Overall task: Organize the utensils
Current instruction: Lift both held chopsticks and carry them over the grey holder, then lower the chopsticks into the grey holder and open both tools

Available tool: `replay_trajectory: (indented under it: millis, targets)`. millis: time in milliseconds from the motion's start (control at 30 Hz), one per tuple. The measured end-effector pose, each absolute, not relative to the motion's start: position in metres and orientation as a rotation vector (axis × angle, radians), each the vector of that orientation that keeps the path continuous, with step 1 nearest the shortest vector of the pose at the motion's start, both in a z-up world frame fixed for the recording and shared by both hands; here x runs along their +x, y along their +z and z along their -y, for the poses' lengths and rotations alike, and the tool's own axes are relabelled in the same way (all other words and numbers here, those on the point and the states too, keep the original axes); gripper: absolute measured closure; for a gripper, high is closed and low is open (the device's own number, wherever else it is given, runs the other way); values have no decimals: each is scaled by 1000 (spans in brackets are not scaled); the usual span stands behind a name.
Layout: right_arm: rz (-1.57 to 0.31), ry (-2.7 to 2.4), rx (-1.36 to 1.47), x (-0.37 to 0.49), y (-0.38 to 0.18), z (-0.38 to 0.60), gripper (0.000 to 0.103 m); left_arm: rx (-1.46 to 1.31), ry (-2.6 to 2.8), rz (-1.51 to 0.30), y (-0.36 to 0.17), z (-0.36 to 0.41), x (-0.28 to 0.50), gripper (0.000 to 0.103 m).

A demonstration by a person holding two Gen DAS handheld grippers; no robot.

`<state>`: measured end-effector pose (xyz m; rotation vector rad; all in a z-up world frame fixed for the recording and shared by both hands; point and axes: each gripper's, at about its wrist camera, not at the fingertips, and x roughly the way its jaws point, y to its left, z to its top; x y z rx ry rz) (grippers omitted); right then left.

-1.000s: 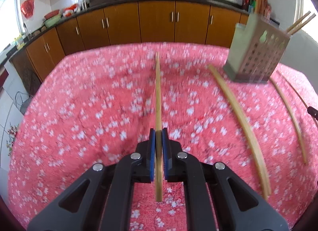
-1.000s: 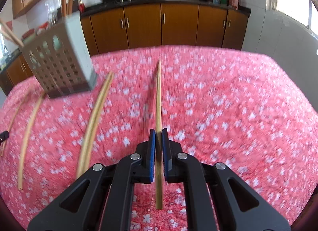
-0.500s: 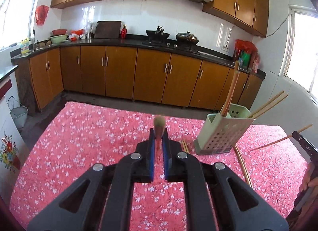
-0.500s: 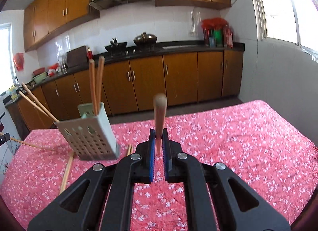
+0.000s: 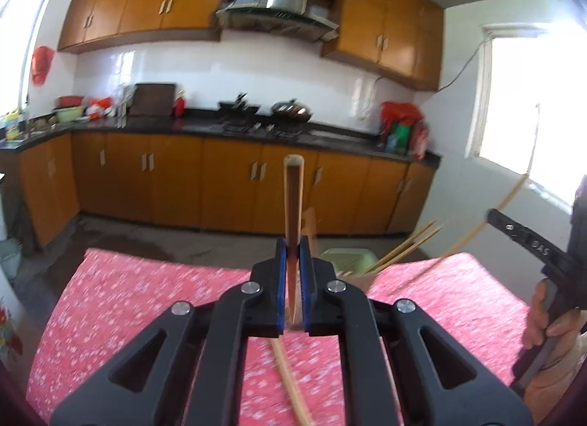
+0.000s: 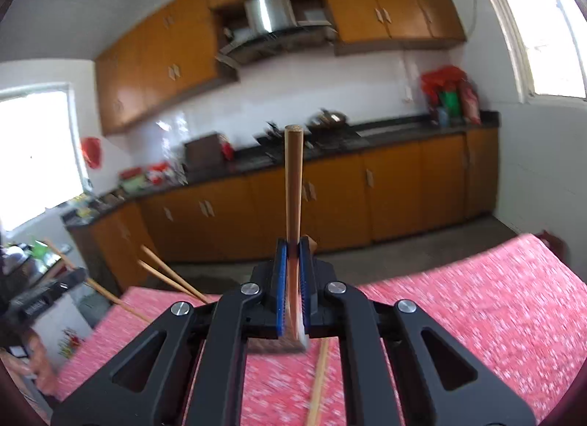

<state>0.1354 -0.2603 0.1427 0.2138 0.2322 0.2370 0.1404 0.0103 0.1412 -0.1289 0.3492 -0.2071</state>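
My left gripper (image 5: 293, 242) is shut on a wooden chopstick (image 5: 293, 202) that points up and away, lifted above the table. Just behind its fingers sits the pale green utensil holder (image 5: 348, 259) with chopsticks (image 5: 407, 246) leaning out of it. My right gripper (image 6: 292, 244) is shut on another wooden chopstick (image 6: 293, 184), also raised and pointing up. The right gripper also shows at the right edge of the left wrist view (image 5: 528, 242), holding its stick. Chopsticks leaning from the holder (image 6: 172, 279) show at the left of the right wrist view; the holder itself is hidden there.
The table has a red floral cloth (image 5: 146, 297). A loose chopstick (image 5: 290, 385) lies on it below my left gripper, and another (image 6: 319, 382) below my right. Brown kitchen cabinets (image 5: 176, 176) and a dark counter stand beyond the table's far edge.
Both grippers have lifted their chopsticks off the cloth and tilted upward. The views swung from the tabletop to the kitchen wall, and the holder now sits low, right behind the left fingers.
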Motion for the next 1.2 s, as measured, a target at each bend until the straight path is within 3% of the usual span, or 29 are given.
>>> replay_trajectory:
  millis: [167,467,767,867,967,1200]
  targets:
    - [-158,246,196,145,157,243,96,-142,-210,-249,167,13,145,95]
    - [-213,218,181,187,139,224,96,-197,-115,-129,178,34,195,95]
    - [-311,221,182,208,112,219,95,-206,-116,-257,128,48,257,95]
    - [-318,224,188,208,112,218,93,-210,-110,-268,119,41,258,84]
    - [-301,213,188,203,117,217,83,-209,-98,-251,122,36,251,76]
    - [-216,152,230,168,133,248,81,-222,-43,-221,133,0,204,68]
